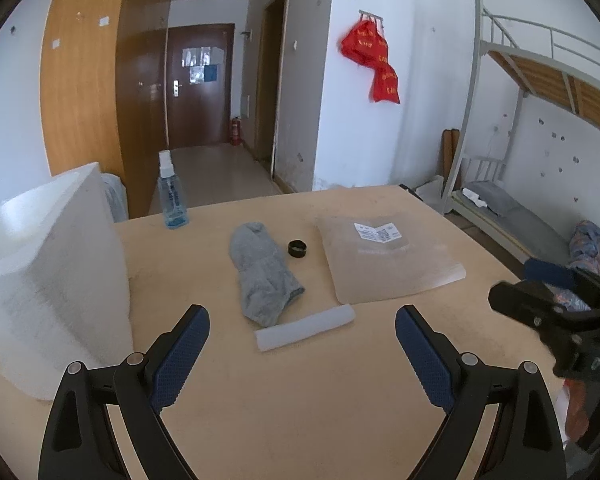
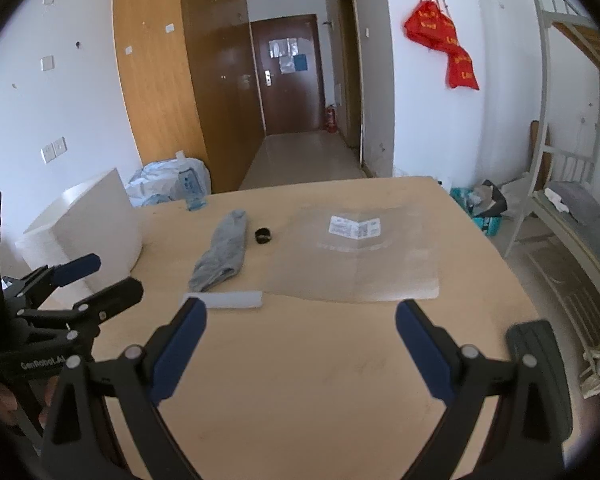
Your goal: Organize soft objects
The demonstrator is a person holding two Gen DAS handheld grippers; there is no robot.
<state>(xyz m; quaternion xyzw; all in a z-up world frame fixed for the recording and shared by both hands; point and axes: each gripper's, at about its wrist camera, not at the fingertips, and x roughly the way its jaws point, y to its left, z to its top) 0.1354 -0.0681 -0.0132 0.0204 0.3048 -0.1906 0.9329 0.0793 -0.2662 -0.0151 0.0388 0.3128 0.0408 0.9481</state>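
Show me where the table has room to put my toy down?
The near half of the tan wooden table, in front of the white foam strip, is bare. It gets crowded farther back: grey sock, small black ring, clear plastic bag.

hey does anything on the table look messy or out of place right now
Nothing is spilled or damaged. The grey sock lies crumpled and askew, its cuff end resting on the white foam strip. A small black ring sits loose beside it. Both claws are open and empty.

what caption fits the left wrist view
Open left gripper above a table with sock, bag and foam box.
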